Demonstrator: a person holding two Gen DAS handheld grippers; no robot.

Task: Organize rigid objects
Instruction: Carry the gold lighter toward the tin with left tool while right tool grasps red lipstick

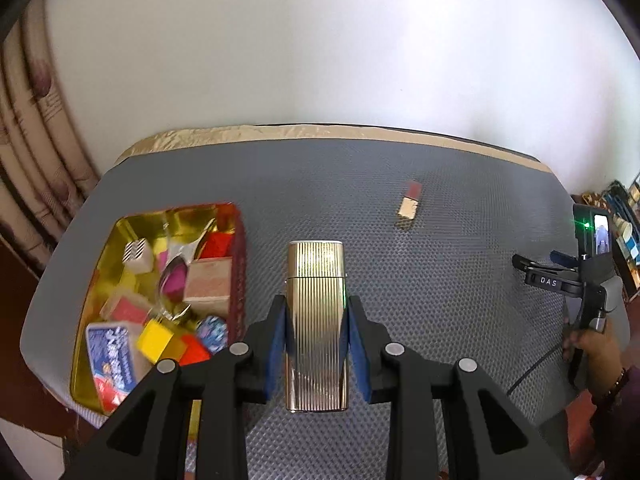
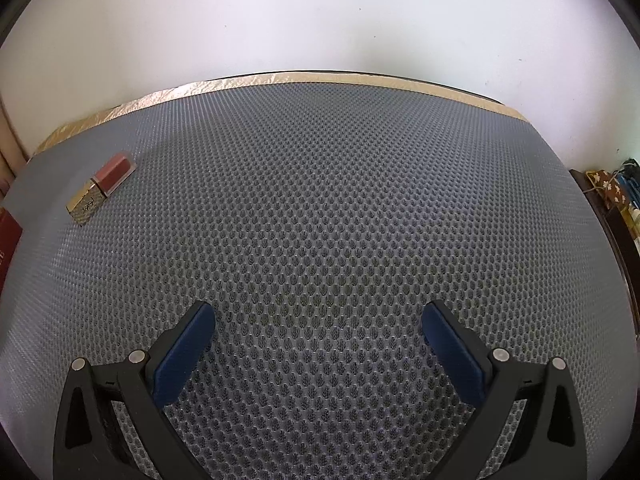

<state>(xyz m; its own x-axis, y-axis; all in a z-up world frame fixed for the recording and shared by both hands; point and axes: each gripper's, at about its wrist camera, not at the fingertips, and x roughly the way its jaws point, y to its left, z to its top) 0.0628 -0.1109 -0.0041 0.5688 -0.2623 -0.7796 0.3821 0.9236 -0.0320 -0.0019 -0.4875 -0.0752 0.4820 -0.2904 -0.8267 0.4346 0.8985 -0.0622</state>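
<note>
- While the ribbed gold lighter is clamped between the left gripper fingers, its long axis runs along them, pointing up the frame.
- The gold tin of small items is seen at lower left, just beside the lighter.
- The right gripper fingers are spread, nothing between them; the lipstick lies upper left on the table, well apart.

A lived-in room at home: patterned curtains hang at the left by a plain white wall, and a cluttered shelf (boxes, odds and ends) stands beside the mesh-covered worktop.
</note>
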